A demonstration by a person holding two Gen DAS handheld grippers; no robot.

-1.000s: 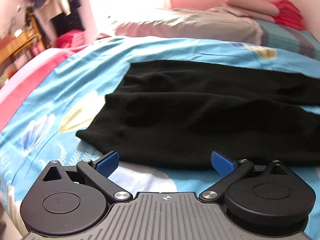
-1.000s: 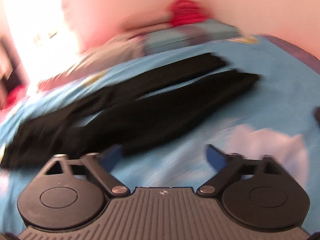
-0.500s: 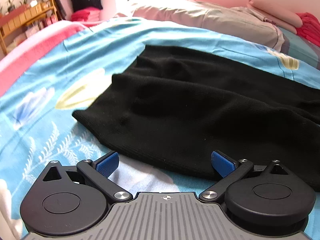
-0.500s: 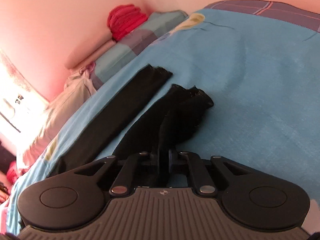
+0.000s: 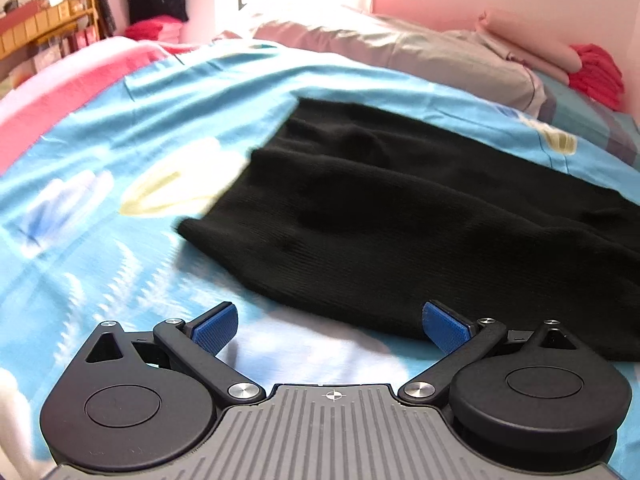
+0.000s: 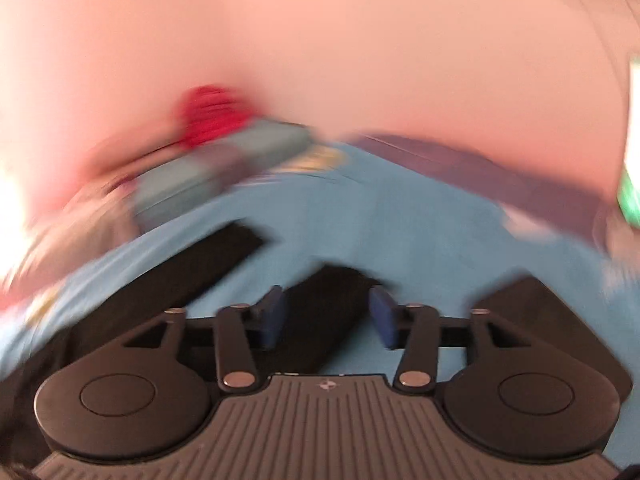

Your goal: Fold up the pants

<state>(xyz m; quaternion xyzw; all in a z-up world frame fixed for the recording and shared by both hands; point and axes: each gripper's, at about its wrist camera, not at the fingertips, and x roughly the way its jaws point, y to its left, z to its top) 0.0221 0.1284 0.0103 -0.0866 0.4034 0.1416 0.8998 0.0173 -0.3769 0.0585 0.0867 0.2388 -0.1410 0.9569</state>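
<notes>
Black pants [image 5: 380, 216] lie spread on the blue floral bedspread [image 5: 120, 140], waist end toward the left wrist view. My left gripper [image 5: 330, 326] is open and empty, just short of the near waist edge. In the blurred right wrist view, my right gripper [image 6: 326, 316] is open, its blue pads [image 6: 384, 316] either side of the near leg's cuff [image 6: 324, 300]. The other leg [image 6: 208, 256] lies to the left.
Grey and pink pillows [image 5: 400, 44] and a red folded stack [image 5: 596, 72] line the pink wall at the head of the bed. A wooden shelf and hanging clothes [image 5: 48, 20] stand beyond the left side of the bed. A green object [image 6: 630, 184] shows at far right.
My right gripper was shut on the near leg's cuff half a second ago and has now opened, with the view swinging. My left gripper has edged left along the waist, still open.
</notes>
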